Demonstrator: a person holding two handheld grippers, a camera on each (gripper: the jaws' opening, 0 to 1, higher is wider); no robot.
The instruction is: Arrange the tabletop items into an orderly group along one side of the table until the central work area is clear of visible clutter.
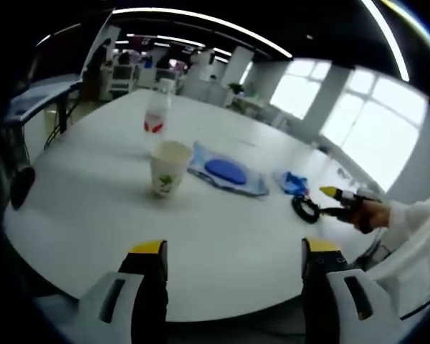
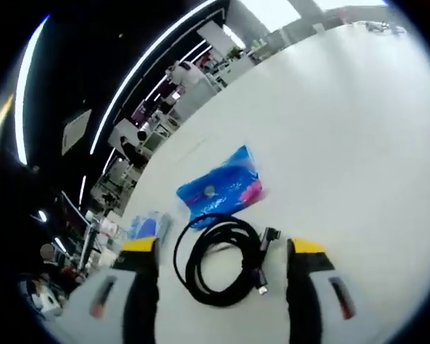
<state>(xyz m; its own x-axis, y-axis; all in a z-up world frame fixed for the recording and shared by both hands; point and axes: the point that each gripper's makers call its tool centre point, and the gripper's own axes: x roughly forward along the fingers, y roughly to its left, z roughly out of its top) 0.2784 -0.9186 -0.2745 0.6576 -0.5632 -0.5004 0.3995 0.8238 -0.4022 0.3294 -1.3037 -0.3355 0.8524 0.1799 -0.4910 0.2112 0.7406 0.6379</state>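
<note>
Fingers of both grippers spread wide; right fingers [image 2: 158,247] flank black cable [image 2: 222,261], left view adds paper cup [image 1: 168,168], perhaps empty.

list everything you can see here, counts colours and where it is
table: 1, white, round, holds all the items
paper cup: 1, white with a green print, upright, centre of the table
plastic bottle: 1, clear with a red label, upright behind the cup
wet wipes pack: 1, blue, flat, beside the cup
small packet: 1, blue with pink, flat, just beyond the cable
coiled cable: 1, black, on the table between the right gripper's jaws
left gripper: 1, grey with yellow tips, open, above the near table edge
right gripper: 1, grey with yellow tips, open around the cable
</note>
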